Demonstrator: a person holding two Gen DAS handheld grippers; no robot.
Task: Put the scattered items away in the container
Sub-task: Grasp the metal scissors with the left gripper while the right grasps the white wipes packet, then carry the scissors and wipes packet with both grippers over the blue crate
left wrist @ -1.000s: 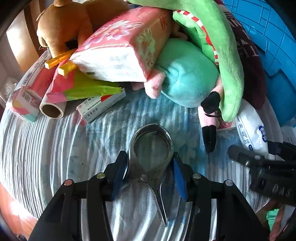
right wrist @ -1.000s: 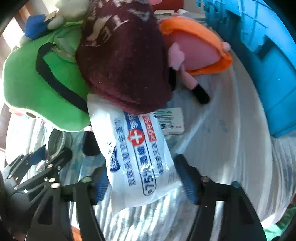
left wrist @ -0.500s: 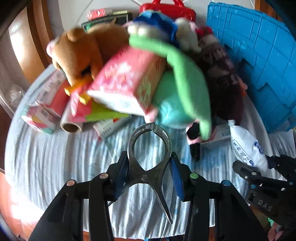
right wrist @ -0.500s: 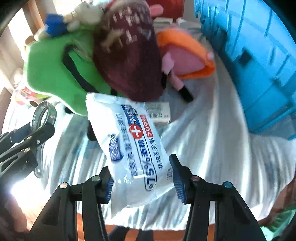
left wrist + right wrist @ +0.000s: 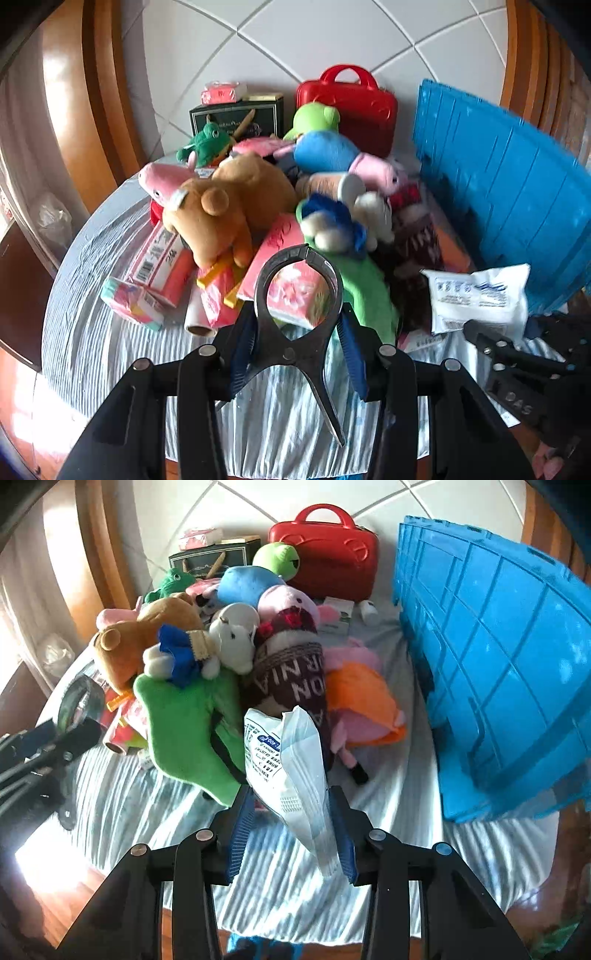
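Observation:
My left gripper is shut on a black metal plier-like tool, held clear above the table; its ring frames a pink tissue pack. My right gripper has its jaws closing on a white wipes pack, which stands up between the blue pads, off the cloth. The left wrist view shows the same pack at the right. The blue crate stands on the table's right side. In the middle is a heap of plush toys, among them a brown bear and a green plush.
A striped grey-blue cloth covers the round table. A red case and a dark box stand at the back by the tiled wall. Boxes, a roll and packets lie at the heap's left. Wooden frames flank both sides.
Both grippers have risen well above the table. The right one closed on the wipes pack and lifted it off the cloth. The left one still carries the black tool.

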